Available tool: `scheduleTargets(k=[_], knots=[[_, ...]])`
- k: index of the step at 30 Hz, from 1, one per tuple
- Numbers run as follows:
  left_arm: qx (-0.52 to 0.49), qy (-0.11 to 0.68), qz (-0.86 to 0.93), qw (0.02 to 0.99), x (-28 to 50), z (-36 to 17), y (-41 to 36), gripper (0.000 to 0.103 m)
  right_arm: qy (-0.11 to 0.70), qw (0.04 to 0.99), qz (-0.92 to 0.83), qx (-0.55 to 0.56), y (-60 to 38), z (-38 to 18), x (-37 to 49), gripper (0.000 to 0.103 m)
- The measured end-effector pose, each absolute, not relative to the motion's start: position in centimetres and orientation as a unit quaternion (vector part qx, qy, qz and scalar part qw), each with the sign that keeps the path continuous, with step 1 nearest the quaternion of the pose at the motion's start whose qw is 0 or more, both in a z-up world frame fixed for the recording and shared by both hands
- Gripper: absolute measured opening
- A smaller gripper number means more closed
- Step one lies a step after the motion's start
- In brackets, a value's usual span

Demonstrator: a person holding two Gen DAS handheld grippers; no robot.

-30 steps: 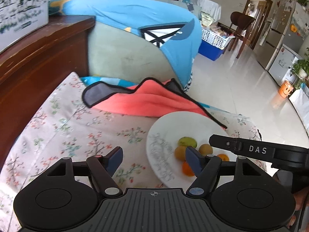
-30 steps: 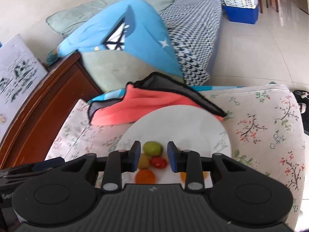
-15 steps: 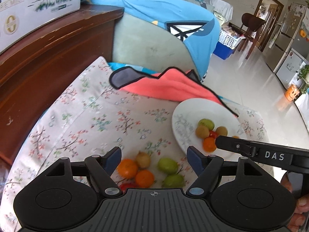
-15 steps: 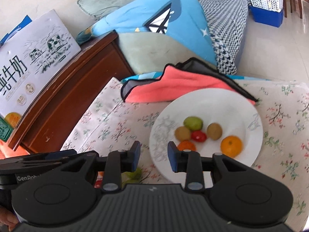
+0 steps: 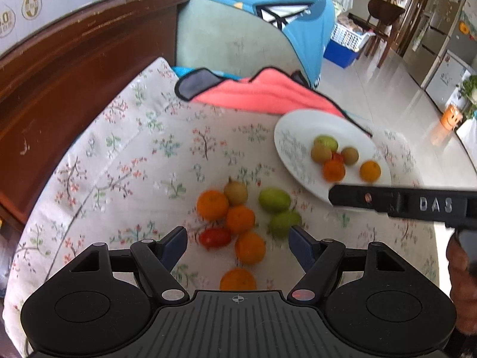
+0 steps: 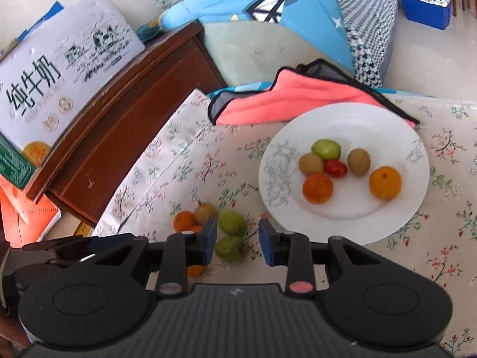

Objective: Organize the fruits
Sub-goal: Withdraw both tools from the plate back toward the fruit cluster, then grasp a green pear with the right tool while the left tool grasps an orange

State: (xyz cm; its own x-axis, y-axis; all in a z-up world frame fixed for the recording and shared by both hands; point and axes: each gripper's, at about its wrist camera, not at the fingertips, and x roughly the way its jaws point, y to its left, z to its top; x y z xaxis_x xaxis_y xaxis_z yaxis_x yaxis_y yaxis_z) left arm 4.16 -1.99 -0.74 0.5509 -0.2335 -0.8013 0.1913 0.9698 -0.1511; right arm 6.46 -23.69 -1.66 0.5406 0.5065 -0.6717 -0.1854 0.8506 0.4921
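Observation:
A white plate (image 6: 414,137) (image 5: 286,137) on the floral cloth holds several fruits: oranges, brown kiwis, a green fruit and a red tomato (image 6: 335,168). A loose pile of fruit lies on the cloth to its left: oranges (image 5: 212,204), a kiwi (image 5: 235,191), green fruits (image 5: 274,199) (image 6: 232,223) and a tomato (image 5: 214,237). My left gripper (image 5: 238,243) is open and empty above the pile. My right gripper (image 6: 237,240) is open and empty above the green fruits.
A pink cloth with black edge (image 6: 298,101) lies behind the plate. A dark wooden cabinet (image 5: 59,89) with a milk carton box (image 6: 59,71) stands at the left. A blue pillow and sofa (image 6: 268,9) lie beyond. The floor drops off to the right.
Both grippers have pulled back and toward the left from the plate. The loose fruit pile has come into view under them. Both stay open.

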Motion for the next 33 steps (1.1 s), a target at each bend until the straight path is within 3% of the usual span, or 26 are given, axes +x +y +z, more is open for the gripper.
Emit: scheduleTargets(k=[26,33], knots=[[0.022,0.487,-0.142,0.862,2.4,-5.1,-2.3,0.076,0.476,0.847,0.209,0.108,-18.5,-5.3,7.4,0.036],[0.045,0.478,-0.136,0.866,2.4,-5.5,-2.3,0.09,0.479,0.849,0.203,0.093,-17.9,-5.7,7.5,0.037]])
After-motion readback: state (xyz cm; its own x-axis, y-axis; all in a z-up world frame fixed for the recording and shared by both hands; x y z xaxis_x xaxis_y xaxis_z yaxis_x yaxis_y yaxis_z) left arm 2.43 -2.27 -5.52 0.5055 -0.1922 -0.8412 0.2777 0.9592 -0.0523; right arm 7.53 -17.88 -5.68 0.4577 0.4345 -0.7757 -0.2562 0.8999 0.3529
